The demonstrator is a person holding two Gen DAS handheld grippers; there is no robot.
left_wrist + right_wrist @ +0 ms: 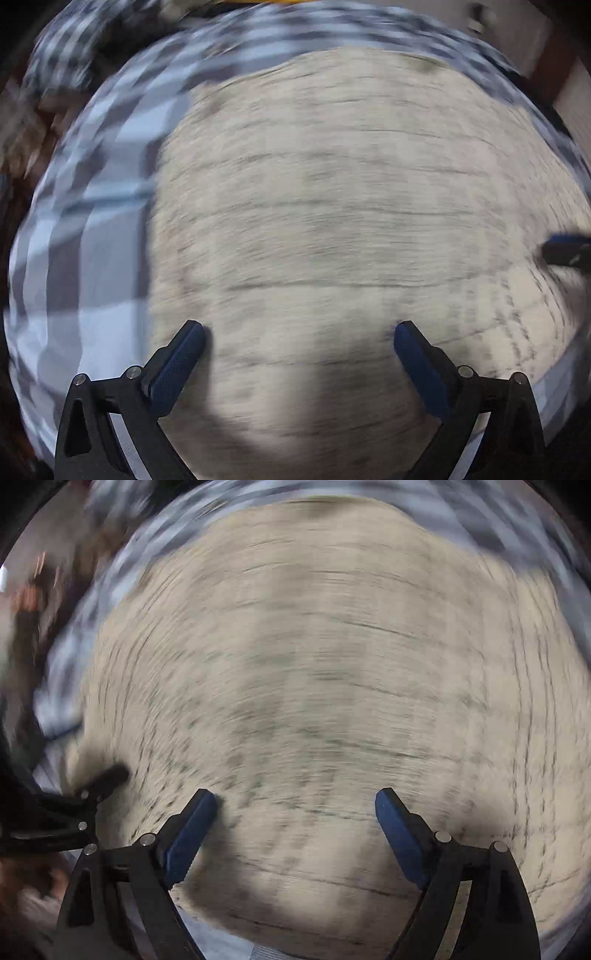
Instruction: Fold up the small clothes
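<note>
A beige cloth with thin dark lines [332,206] lies spread flat on a blue, grey and white checked sheet [92,240]. It fills most of both views; it also shows in the right wrist view [314,686]. My left gripper [299,332] is open and empty, just above the cloth near its left edge. My right gripper [295,801] is open and empty over the cloth. The right gripper's tip shows at the right edge of the left wrist view [565,251]. The left gripper shows at the lower left of the right wrist view [74,805]. Both views are motion-blurred.
The checked sheet [74,657] surrounds the cloth on all sides. A crumpled checked bundle [70,55] lies at the far left. Brown furniture or wall [554,66] shows at the far right.
</note>
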